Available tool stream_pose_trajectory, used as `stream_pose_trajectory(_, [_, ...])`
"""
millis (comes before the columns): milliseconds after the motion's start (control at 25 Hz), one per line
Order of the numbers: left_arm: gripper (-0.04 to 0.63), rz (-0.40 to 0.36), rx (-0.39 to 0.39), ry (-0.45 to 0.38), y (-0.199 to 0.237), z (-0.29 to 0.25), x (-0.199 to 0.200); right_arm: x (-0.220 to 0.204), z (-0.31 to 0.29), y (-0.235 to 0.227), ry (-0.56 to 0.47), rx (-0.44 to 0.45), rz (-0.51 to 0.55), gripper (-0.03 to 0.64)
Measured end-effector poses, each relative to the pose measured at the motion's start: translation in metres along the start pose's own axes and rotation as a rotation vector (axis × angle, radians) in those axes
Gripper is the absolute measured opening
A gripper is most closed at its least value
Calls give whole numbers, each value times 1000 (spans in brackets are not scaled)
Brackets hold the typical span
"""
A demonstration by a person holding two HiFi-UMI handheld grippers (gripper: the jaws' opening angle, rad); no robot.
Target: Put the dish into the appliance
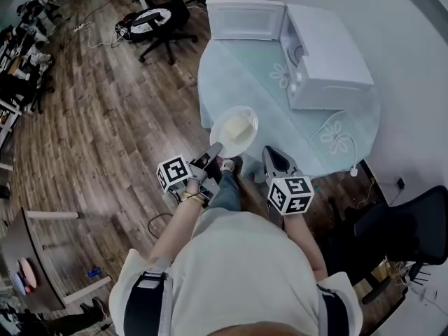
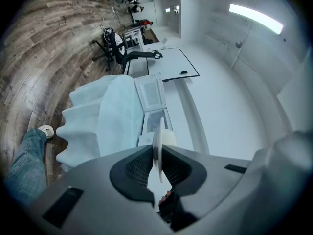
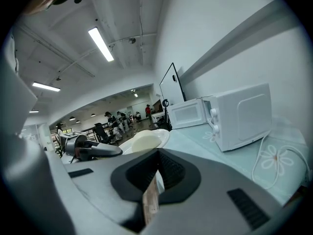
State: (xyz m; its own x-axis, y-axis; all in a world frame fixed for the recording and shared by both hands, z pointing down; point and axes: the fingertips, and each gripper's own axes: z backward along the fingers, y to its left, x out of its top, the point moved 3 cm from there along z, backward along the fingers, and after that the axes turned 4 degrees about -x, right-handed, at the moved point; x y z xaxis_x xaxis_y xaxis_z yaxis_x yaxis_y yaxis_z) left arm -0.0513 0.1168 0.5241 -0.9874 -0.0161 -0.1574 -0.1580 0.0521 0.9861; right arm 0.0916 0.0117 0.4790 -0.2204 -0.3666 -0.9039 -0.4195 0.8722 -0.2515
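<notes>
We are at the carry step: our left claw point(image 1: 213, 149) is clamped on the near rim of the plate point(image 1: 234, 130), which the left gripper view shows edge-on, pinched between the two pads. The plate hangs over the near edge of the table point(image 1: 241, 75), well short of the microwave point(image 1: 327, 54). On the plate sits one pale yellowish lump of food point(image 1: 236, 126); we cannot tell what it is. Our right claw point(image 1: 271, 154) hovers just beside the plate with its jaws together on nothing. The microwave door point(image 1: 245, 19) stands swung open, and as far as the left gripper view shows, the cavity looks bare. Next, we judge, the plate must travel level across the table and slide in through the opening, kept flat so the food does not slip, with the one-sided rim grip held firm
</notes>
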Motion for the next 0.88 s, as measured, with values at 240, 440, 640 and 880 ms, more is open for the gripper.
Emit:
stream_pose_trajectory(240, [48, 8, -4, 43, 7, -48, 35, 23, -44, -21, -10, -32, -15, 5])
stream_pose_trajectory(440, [48, 0, 8, 84, 11, -89, 71, 45, -83, -38, -19, -67, -21, 5])
stream_pose_trajectory(640, [48, -6, -5, 131, 13, -131, 104, 64, -119, -54, -20, -110, -33, 5])
stream_pose_trajectory(880, [48, -7, 21, 188, 15, -172, 137, 84, -152, -68, -21, -158, -48, 5])
